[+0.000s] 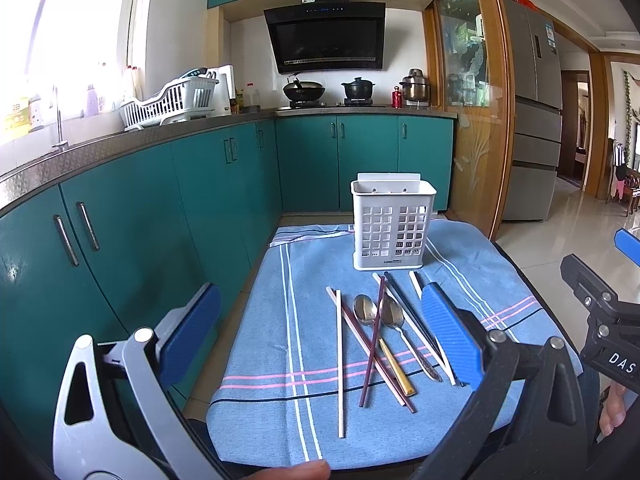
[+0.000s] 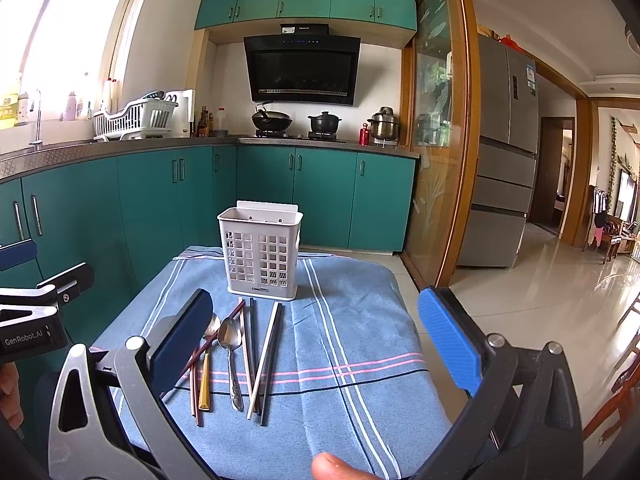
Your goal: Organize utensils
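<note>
Both tongs open, holding nothing: left tongs and right tongs hover above the near edge of the blue striped cloth covering the table. No utensil has been picked up yet; judged as the start of the task.

Step in hand, judged: pick one piece off the pile and drop it upright into the white holder. Best to start with an uncrossed piece, e.g. the white chopstick lying apart at the pile's left. Grip near one end, lift straight, so neighbours stay put.

Utensils sit at centre frame, just in front of the holder: two metal spoons, bowls toward the holder, and several chopsticks, white, dark and reddish, some crossing. The holder is perforated, upright, apparently empty; its interior is not fully visible.
</note>
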